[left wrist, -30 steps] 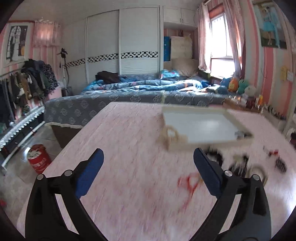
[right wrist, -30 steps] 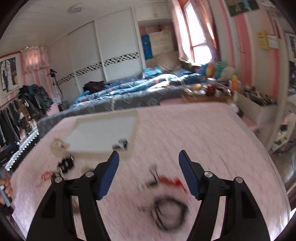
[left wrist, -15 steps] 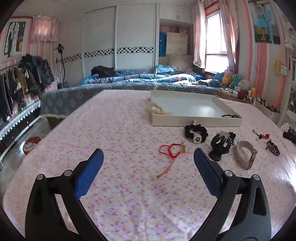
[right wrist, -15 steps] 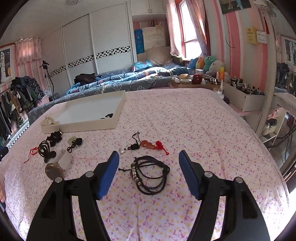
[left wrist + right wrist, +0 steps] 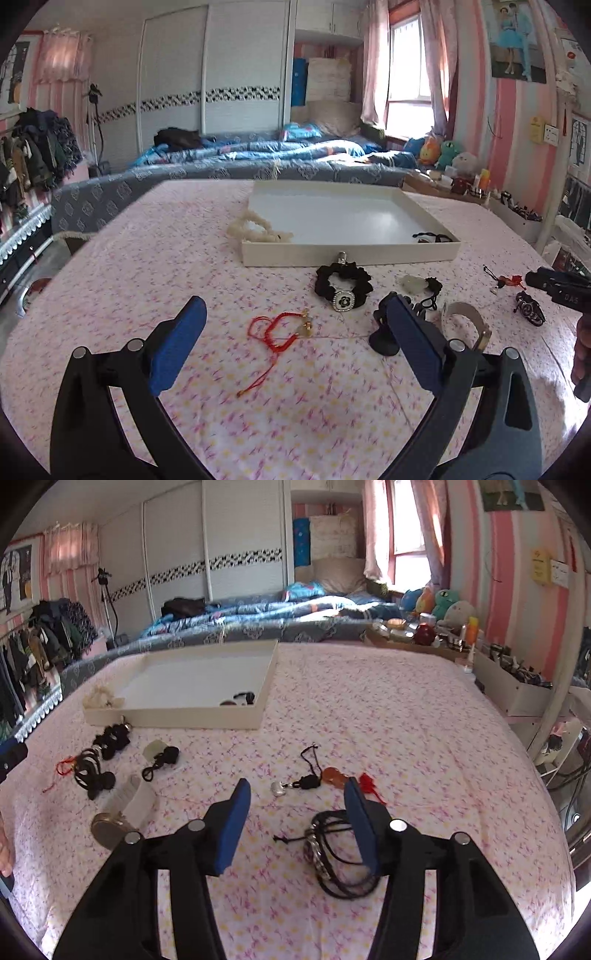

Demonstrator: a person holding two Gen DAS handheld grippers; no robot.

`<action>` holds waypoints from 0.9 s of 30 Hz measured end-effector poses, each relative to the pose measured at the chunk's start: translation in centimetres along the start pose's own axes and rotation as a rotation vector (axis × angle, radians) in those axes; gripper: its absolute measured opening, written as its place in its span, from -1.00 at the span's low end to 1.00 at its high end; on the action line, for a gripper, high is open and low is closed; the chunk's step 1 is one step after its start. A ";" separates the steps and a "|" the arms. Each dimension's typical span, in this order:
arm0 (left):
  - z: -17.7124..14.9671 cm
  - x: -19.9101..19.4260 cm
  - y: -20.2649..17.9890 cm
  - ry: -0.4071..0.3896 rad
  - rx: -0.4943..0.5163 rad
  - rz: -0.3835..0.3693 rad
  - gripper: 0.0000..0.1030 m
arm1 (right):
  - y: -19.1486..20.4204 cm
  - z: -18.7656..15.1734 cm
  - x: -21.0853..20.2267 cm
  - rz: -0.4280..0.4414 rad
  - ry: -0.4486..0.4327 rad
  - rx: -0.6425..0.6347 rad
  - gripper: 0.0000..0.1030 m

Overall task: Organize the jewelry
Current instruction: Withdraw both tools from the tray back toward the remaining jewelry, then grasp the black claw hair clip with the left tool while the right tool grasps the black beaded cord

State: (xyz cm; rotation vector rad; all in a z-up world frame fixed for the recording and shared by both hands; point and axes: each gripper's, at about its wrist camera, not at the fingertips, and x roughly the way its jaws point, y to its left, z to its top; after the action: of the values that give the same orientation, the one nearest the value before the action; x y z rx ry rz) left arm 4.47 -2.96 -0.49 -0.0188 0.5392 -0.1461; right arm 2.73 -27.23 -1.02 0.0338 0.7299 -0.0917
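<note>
Two hand-held claws hover over a table spread with a pink flowered cloth (image 5: 110, 280), with jewelry scattered across it. A shallow white tray (image 5: 351, 254) lies well ahead of both claws; inside it, in the near corner, sits one small dark corded piece (image 5: 430, 236).

The left gripper (image 5: 291, 341) is spread wide and holds nothing. A red cord bracelet (image 5: 280, 328) lies on the cloth directly between its blue fingers, untouched. Just beyond its right finger sit a black scrunchie with a flower charm (image 5: 343, 290), a small black stand and a pale wide bangle (image 5: 465, 321). A cream beaded strand (image 5: 255, 230) rests against the tray's left wall.

The right gripper (image 5: 295, 812) has just been narrowing its jaws, yet they are not pressing on anything — it is released, gripping nothing. A coil of black cord bracelets (image 5: 340, 853) lies beneath and beside its right finger; whether the finger touches it I cannot tell. Just ahead of the fingertips lie a silver heart charm on a black cord (image 5: 295, 784) and an amber and red pendant (image 5: 347, 779).

By the look of it, sorting has barely begun: nearly everything is outside the tray. The step in hand seems to be choosing a piece. Next, a claw would need to lower onto thin cord lying flat on soft cloth and pinch without snagging fabric.
</note>
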 end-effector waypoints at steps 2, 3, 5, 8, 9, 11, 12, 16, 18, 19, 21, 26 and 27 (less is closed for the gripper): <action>0.2 0.7 -0.5 0.011 -0.006 -0.002 0.89 | 0.0 0.2 1.1 0.009 0.029 0.016 -0.14; 0.4 1.1 -0.9 0.025 0.001 0.006 0.89 | 0.0 0.2 1.3 0.008 0.033 0.017 -0.16; 0.5 1.6 -1.9 0.036 0.013 0.021 0.88 | 0.1 0.4 1.8 0.011 0.035 0.011 -0.16; 0.5 2.0 -3.6 0.038 0.021 -0.012 0.88 | 0.2 0.5 2.5 0.023 0.053 0.001 -0.16; 0.5 2.0 -4.0 0.038 0.025 -0.021 0.89 | 0.2 0.5 2.7 0.028 0.060 -0.002 -0.16; 0.4 2.4 -5.2 0.042 0.042 -0.037 0.89 | 0.1 0.4 3.1 0.034 0.072 -0.006 -0.16; 0.4 2.6 -5.6 0.045 0.043 -0.036 0.89 | 0.1 0.4 3.3 0.037 0.079 -0.006 -0.16; 0.3 3.9 -6.4 0.078 0.016 -0.053 0.88 | -0.4 0.6 3.6 0.038 0.083 0.012 -0.16; 0.1 4.6 -7.1 0.091 0.028 -0.043 0.88 | -0.6 0.7 3.8 0.036 0.084 0.021 -0.16; 0.0 5.0 -7.5 0.107 0.036 -0.039 0.83 | -0.7 0.7 3.9 0.036 0.088 0.023 -0.16; -0.1 5.8 -7.9 0.139 0.040 -0.029 0.73 | -0.9 0.7 4.2 0.038 0.096 0.030 -0.16; 0.0 7.1 -8.5 0.185 0.039 -0.018 0.44 | -1.0 0.5 4.9 0.042 0.126 0.036 -0.16; 0.0 7.4 -8.5 0.197 0.041 -0.021 0.32 | -1.1 0.5 5.2 0.041 0.135 0.047 -0.16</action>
State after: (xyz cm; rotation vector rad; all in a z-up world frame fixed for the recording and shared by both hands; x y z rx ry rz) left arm 9.56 -12.47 -3.77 0.0298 0.7323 -0.1807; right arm 6.80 -28.68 -4.09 0.1003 0.8611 -0.0680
